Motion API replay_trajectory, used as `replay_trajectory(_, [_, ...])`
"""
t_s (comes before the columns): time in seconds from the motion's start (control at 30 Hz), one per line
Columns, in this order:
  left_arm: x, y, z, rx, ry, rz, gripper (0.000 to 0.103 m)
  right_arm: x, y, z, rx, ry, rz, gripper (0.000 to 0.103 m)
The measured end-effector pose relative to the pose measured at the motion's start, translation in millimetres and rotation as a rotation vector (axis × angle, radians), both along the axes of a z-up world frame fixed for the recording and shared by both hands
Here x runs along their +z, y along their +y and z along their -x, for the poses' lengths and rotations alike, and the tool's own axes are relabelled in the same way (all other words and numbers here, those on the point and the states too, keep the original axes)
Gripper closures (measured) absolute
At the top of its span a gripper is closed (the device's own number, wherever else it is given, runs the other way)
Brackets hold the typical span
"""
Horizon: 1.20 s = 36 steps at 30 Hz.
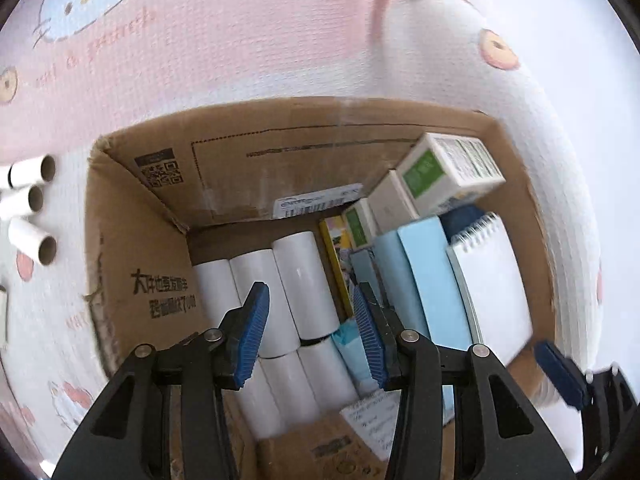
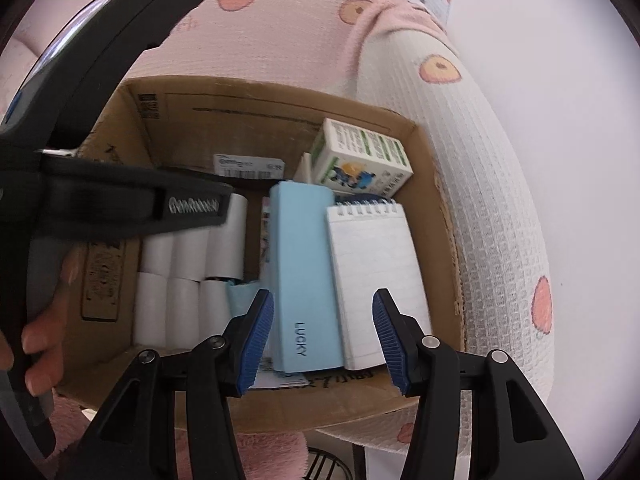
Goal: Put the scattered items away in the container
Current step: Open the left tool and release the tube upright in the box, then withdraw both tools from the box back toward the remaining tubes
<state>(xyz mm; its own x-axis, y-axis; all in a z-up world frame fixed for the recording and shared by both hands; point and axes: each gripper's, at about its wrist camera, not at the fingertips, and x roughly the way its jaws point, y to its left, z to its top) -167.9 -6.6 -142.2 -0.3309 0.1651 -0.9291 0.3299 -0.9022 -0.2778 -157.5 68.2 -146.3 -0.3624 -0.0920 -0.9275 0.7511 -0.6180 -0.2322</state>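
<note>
One cardboard box [image 1: 168, 276] stood on a pink and white blanket [image 1: 240, 48] with a cartoon cat print, and it held almost everything. Along its left side lay six white paper rolls [image 1: 304, 280] in two rows, packed side by side. In the middle of the box stood a light blue case [image 2: 304, 276] with the word LUCKY on its end, and a white spiral notepad [image 2: 376, 280] leaned just beside it on the right. Behind these two, in the far right corner, a white and green carton [image 1: 448, 164] rested tilted on top of other small boxes. A thin yellow booklet [image 1: 334, 264] stood between the rolls and the blue case.

Only the left wrist view showed three more rolls [image 1: 32, 216] with brown cardboard cores, which lay on the blanket outside the box, just beside its left wall. Only the right wrist view showed the print on the carton, the body of the left tool, and the fingers [image 2: 40, 344] of the person's hand around its handle.

Both tongs were spread apart and gripped nothing. The left tongs [image 1: 310, 332] hung over the rolls inside the box, while the three loose rolls were well off to their left. The right tongs [image 2: 324, 340] hung over the near ends of the blue case and the notepad, without touching them as far as I could see.
</note>
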Motion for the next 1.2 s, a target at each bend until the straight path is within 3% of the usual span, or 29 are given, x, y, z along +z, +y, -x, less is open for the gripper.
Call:
replay_trajectory(0.1, [7, 25, 16, -0.066, 0.01, -0.001, 0.055, 2, -6, -5, 0.015, 0.004, -0.008, 0.054])
replay_trajectory(0.13, [10, 26, -6, -0.088, 0.018, 0.004, 0.055, 2, -6, -8, 0.016, 0.003, -0.012, 0.053])
replay_trajectory(0.2, [15, 27, -13, -0.113, 0.032, 0.033, 0.042, 3, -6, -11, 0.017, 0.002, -0.019, 0.053])
replay_trajectory(0.27, [11, 8, -10, -0.133, 0.069, 0.04, 0.037, 4, -7, -15, 0.019, 0.003, -0.026, 0.053])
replay_trajectory(0.4, [26, -3, -23, -0.194, 0.103, 0.045, 0.035, 9, -7, -23, 0.031, 0.015, -0.033, 0.053])
replay_trajectory(0.43, [36, -6, -29, -0.205, 0.11, 0.044, 0.034, 10, -6, -26, 0.034, 0.013, -0.03, 0.051])
replay_trajectory(0.5, [29, -5, -34, -0.248, 0.135, 0.059, 0.034, 12, -6, -31, 0.04, 0.01, -0.024, 0.044])
replay_trajectory(0.63, [46, 0, -58, -0.34, 0.217, 0.145, 0.034, 18, -7, -39, 0.03, 0.032, -0.017, 0.043])
replay_trajectory(0.77, [54, -5, -86, -0.352, 0.315, 0.138, 0.034, 25, -5, -53, -0.002, 0.078, -0.004, 0.028])
replay_trajectory(1.1, [56, -26, -117, -0.376, 0.41, 0.071, 0.034, 31, -12, -81, -0.029, 0.148, -0.06, 0.027])
replay_trajectory(1.2, [58, -30, -126, -0.384, 0.424, 0.102, 0.034, 30, -15, -88, -0.02, 0.142, -0.073, 0.027])
